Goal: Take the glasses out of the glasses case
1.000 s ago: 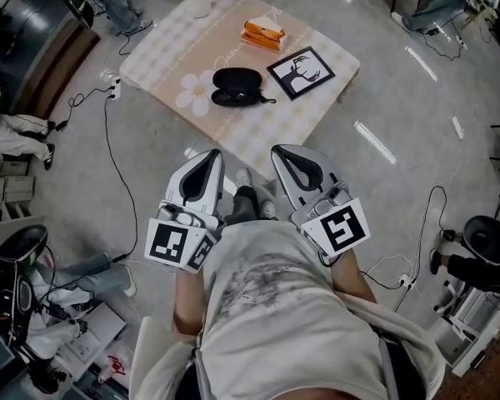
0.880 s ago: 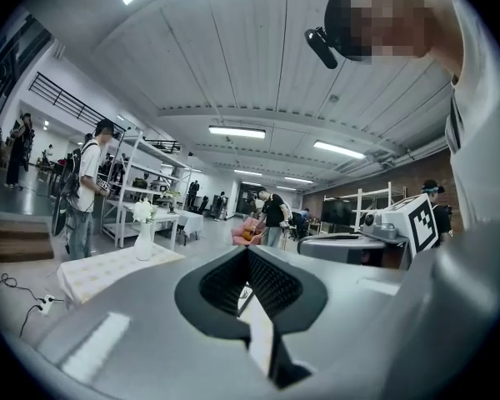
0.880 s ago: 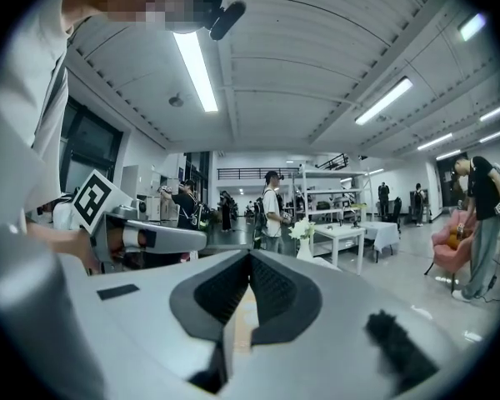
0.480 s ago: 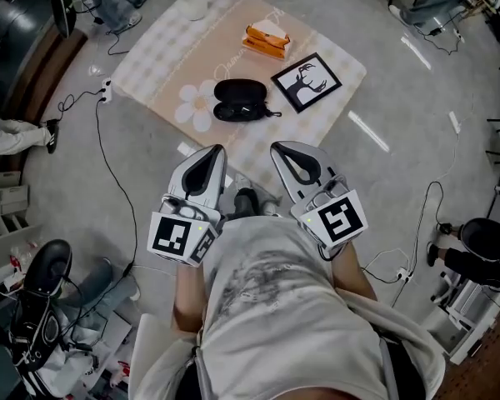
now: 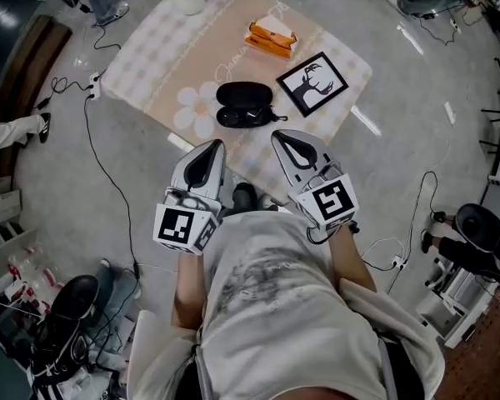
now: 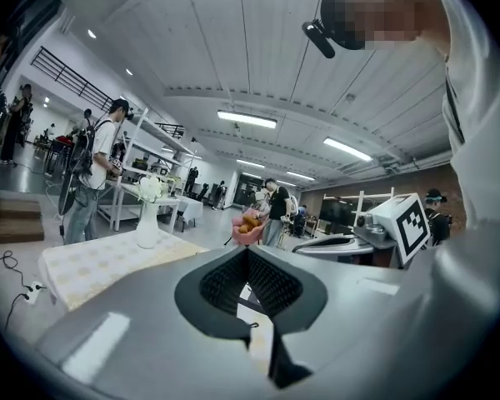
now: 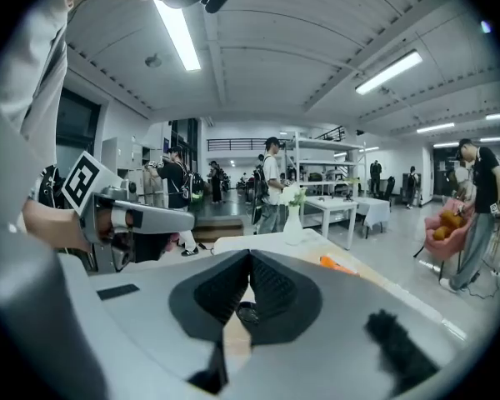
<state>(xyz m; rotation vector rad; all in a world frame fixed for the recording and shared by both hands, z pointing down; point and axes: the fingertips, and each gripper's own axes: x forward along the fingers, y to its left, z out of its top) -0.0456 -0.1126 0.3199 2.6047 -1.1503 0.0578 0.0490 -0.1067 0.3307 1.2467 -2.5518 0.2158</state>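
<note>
A black glasses case point(image 5: 244, 105) lies on the checked tablecloth point(image 5: 150, 48) of a low table; it looks open, with dark glasses in its near half. Both grippers are held side by side in front of the person's chest, short of the table's near corner. The left gripper point(image 5: 214, 146) points at the table, jaws closed tip to tip with nothing between them point(image 6: 247, 250). Just near of the case, the right gripper point(image 5: 277, 135) is shut and empty as well point(image 7: 250, 257). A small dark round shape point(image 7: 247, 312) shows through the right jaws' gap; it may be the case.
On the cloth also sit an orange box point(image 5: 272, 38), a framed deer picture point(image 5: 312, 83) right of the case, and a white vase point(image 5: 192, 2) at the far edge. Cables point(image 5: 108, 173) trail over the floor at left. Bags and chairs lie around, and people stand in the distance.
The person has stepped toward the table. Both grippers, still shut, now sit closer to the glasses case, with the right tip near the table's corner.
</note>
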